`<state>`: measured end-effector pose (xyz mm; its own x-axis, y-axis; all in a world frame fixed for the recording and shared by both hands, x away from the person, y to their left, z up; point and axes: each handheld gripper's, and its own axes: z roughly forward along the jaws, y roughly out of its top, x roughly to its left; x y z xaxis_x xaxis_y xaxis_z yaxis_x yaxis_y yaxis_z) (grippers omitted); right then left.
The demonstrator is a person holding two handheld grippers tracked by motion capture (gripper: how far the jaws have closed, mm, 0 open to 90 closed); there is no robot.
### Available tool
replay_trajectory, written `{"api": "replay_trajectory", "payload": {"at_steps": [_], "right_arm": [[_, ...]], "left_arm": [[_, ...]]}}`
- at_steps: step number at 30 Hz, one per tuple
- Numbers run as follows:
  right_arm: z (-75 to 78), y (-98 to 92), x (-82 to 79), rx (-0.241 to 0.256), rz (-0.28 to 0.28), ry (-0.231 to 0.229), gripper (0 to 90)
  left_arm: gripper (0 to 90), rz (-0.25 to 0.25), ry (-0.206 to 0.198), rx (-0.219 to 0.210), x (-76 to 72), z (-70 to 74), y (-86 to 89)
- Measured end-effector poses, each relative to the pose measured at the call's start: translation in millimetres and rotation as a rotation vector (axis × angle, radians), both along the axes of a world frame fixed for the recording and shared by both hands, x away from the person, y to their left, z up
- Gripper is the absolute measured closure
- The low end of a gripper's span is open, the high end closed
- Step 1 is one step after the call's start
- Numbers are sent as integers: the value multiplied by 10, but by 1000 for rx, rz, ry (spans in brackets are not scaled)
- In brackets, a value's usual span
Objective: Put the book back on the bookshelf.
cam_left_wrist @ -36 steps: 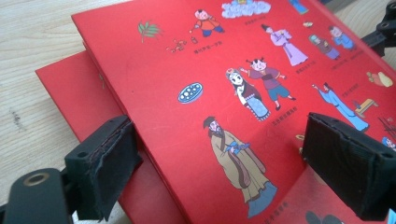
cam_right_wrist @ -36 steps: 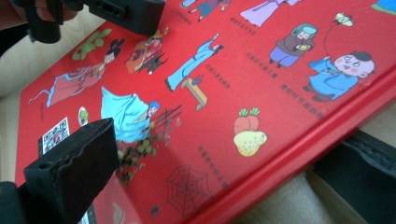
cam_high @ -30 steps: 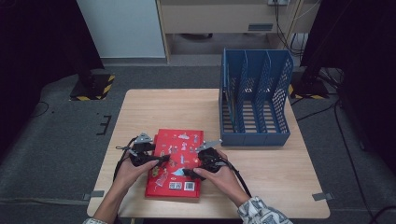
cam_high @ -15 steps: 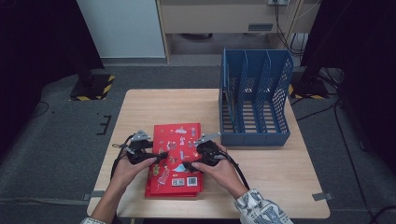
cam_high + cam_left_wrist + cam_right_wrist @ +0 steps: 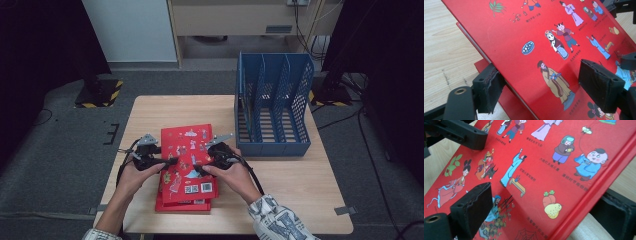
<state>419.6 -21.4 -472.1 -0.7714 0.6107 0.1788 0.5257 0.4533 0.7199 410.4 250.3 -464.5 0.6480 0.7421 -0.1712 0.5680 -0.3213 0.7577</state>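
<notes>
A red picture book (image 5: 187, 147) with cartoon figures on its cover is held tilted above another red book (image 5: 182, 204) on the wooden table (image 5: 150, 110). My left gripper (image 5: 167, 161) grips its left edge, with one jaw under the edge and one on the cover (image 5: 524, 37). My right gripper (image 5: 200, 167) is shut on the right side, one jaw on the cover (image 5: 549, 152) and the other beneath the spine. The lower book's corner (image 5: 482, 65) shows under the lifted one. The left gripper's jaw (image 5: 461, 133) shows at the top left of the right gripper view.
A blue mesh file rack (image 5: 272, 105) with several upright slots stands at the table's far right, close beyond the right hand. Bare wood (image 5: 444, 50) lies left of the books. Dark floor surrounds the table.
Both grippers have raised the top red book off the stack and carried it slightly away from the person, so it now sits askew over the lower book.
</notes>
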Motion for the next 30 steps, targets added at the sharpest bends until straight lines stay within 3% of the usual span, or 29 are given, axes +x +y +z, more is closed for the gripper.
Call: {"api": "replay_trajectory", "payload": {"at_steps": [17,30], "right_arm": [[207,16,96,-28,-12,-44,176],[317,51,133,-45,-18,-73,210]], "left_arm": [[301,9,-32,15,73,214,50],[368,18,-55,-14,95,316,123]]}}
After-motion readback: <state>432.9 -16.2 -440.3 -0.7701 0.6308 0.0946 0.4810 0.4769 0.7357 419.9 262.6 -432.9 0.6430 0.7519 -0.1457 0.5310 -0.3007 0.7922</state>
